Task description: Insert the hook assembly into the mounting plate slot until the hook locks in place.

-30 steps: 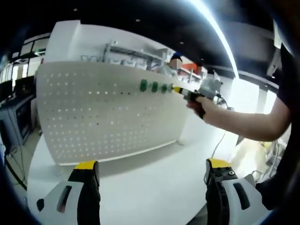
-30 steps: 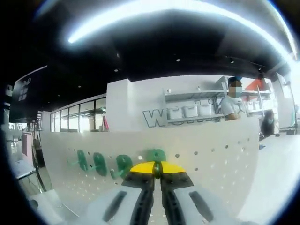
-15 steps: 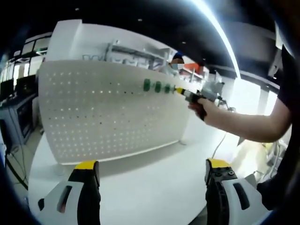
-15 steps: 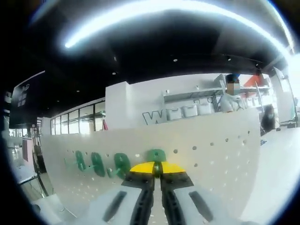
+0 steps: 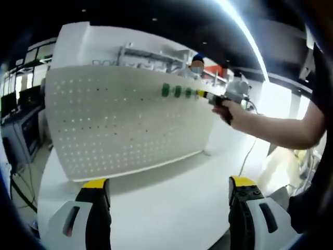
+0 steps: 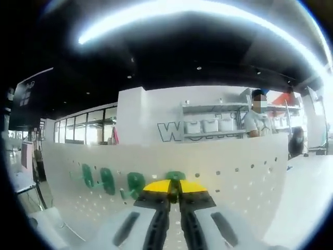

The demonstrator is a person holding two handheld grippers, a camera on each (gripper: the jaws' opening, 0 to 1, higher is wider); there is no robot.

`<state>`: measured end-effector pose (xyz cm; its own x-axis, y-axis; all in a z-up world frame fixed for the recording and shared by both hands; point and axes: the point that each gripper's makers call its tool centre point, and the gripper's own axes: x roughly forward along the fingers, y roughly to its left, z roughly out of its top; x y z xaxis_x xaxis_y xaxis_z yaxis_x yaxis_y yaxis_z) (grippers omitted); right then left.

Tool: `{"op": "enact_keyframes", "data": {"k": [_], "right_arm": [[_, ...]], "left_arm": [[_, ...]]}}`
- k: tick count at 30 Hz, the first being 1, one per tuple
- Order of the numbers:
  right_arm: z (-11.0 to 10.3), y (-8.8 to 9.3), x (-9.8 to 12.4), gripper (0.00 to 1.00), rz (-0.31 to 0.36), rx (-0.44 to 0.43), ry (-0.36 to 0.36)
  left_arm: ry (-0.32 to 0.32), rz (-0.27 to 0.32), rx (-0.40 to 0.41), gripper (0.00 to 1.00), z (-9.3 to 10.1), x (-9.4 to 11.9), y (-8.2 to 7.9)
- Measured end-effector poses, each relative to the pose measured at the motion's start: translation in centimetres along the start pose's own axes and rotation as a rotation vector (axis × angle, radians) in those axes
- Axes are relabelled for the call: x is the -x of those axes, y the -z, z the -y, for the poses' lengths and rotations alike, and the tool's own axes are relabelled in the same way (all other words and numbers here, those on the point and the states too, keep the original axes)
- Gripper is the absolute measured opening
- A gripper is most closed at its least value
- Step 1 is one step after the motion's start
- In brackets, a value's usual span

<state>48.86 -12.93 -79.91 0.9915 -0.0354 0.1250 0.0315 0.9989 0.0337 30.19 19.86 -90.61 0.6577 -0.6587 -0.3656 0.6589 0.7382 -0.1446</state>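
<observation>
1. Right gripper point(image 6: 175, 188) has its yellow-tipped jaws pressed together on the fourth green hook point(image 6: 175, 176) at the white pegboard point(image 6: 244, 182).
2. Three green hooks point(image 6: 107, 180) hang on the board at its 9 o'clock.
3. Left gripper point(image 5: 169, 190) hovers over the white table point(image 5: 171, 198), jaws wide apart, holding nothing.
4. A person's hand point(image 5: 237, 112) holds the right gripper at 2 o'clock in the left gripper view.
</observation>
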Motion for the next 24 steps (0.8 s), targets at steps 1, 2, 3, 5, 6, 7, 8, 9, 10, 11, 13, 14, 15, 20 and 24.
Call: {"op": "enact_keyframes", "data": {"k": [1, 2, 3, 5, 6, 7, 8, 9, 10, 11, 13, 14, 15, 20, 24], "right_arm": [[0.0, 0.1, 0.0, 0.04, -0.008, 0.000, 0.000], [0.0, 0.1, 0.1, 0.06, -0.009, -0.008, 0.002], [0.1, -0.1, 0.2, 0.07, -0.007, -0.018, 0.003], [0.2, -0.8, 0.7, 0.08, 0.006, -0.018, 0.014], [0.1, -1.2, 0.9, 0.08, 0.009, -0.019, 0.013], [0.1, -1.4, 0.9, 0.08, 0.012, -0.019, 0.013], [0.0, -1.7, 1.1, 0.08, 0.008, 0.014, 0.012], [0.1, -2.0, 1.3, 0.08, 0.006, 0.040, 0.018], [0.0, -2.4, 1.4, 0.08, 0.015, 0.039, 0.017], [-0.1, -2.8, 1.7, 0.10, 0.026, 0.030, 0.013], [0.1, -3.5, 2.1, 0.13, 0.033, 0.018, 0.009], [0.1, -3.9, 2.4, 0.14, 0.040, 0.019, 0.011], [0.2, -4.3, 2.9, 0.16, 0.046, 0.018, 0.010], [0.2, -4.5, 5.2, 0.20, 0.021, 0.027, 0.005], [-0.5, -3.0, 7.3, 0.25, -0.052, 0.010, -0.025]], "left_arm": [[-0.002, 0.003, -0.002, 0.96, -0.1, 0.1, 0.0], [-0.004, 0.007, -0.004, 0.96, -0.2, 0.3, -0.1], [-0.006, 0.012, -0.003, 0.96, -0.2, 0.4, -0.2], [-0.010, 0.023, 0.006, 0.96, -0.3, 0.7, -0.4], [-0.011, 0.026, 0.007, 0.97, -0.3, 0.9, -0.4], [-0.010, 0.027, 0.007, 0.97, -0.2, 1.0, -0.3], [-0.008, 0.024, 0.006, 0.97, -0.1, 1.0, -0.3], [-0.007, -0.002, -0.014, 0.98, 0.1, 1.0, 0.2], [-0.011, -0.015, -0.034, 0.98, 0.1, 1.1, 0.5], [-0.010, -0.014, -0.047, 0.98, 0.4, 1.1, 0.5], [-0.003, -0.011, -0.041, 0.99, 0.7, 1.3, 0.6], [-0.002, -0.010, -0.038, 0.99, 0.7, 1.4, 0.6], [0.002, -0.005, -0.034, 0.99, 0.9, 1.5, 0.6], [0.005, -0.005, -0.037, 1.00, 1.1, 2.0, 0.7], [-0.012, -0.005, -0.028, 1.00, 0.6, 2.5, 0.8]]}}
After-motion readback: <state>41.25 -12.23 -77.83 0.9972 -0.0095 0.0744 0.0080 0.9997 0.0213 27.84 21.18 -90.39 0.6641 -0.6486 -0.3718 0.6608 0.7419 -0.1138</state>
